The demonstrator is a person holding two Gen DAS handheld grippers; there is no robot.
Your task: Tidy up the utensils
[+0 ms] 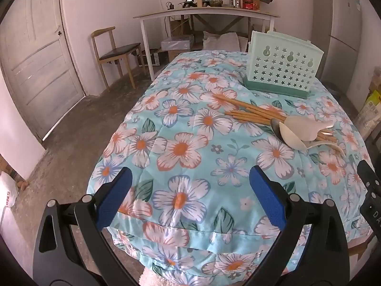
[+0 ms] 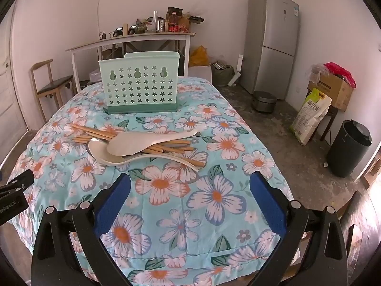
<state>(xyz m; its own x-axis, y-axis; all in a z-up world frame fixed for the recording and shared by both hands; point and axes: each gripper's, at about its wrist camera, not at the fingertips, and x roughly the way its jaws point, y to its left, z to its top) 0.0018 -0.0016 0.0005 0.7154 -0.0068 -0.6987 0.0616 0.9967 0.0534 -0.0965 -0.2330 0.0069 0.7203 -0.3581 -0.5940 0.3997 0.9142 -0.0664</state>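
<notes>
Item: my left gripper [image 1: 190,190]. Jaws spread wide, blue pads [image 1: 114,197] with nothing between them; it hangs over the near end of the floral cloth [image 1: 181,147], well short of the work.

Item: my right gripper [image 2: 189,195]. Likewise wide apart and holding nothing, over the same cloth, with the pile just ahead of it.

Item: utensil pile, mid-table. Wooden chopsticks [image 2: 95,132], loosely fanned; a flat pale rice paddle [image 2: 147,141] lying across them; a pale ladle-type spoon [image 2: 107,155] beneath it; a metal spoon [image 1: 277,128] partly hidden under the others.

Item: green star-punched holder [image 2: 140,88]. Upright at the far end, beyond the pile and apart from it; I see nothing standing in it, though its inside is hidden.

Status: I judge the task at its start, nothing sorted, the approach in hand.

Next move: my right gripper is nearer. The paddle lies uppermost, so it should come off first; a grip on its handle end, lifted clear without dragging chopsticks along.
</notes>
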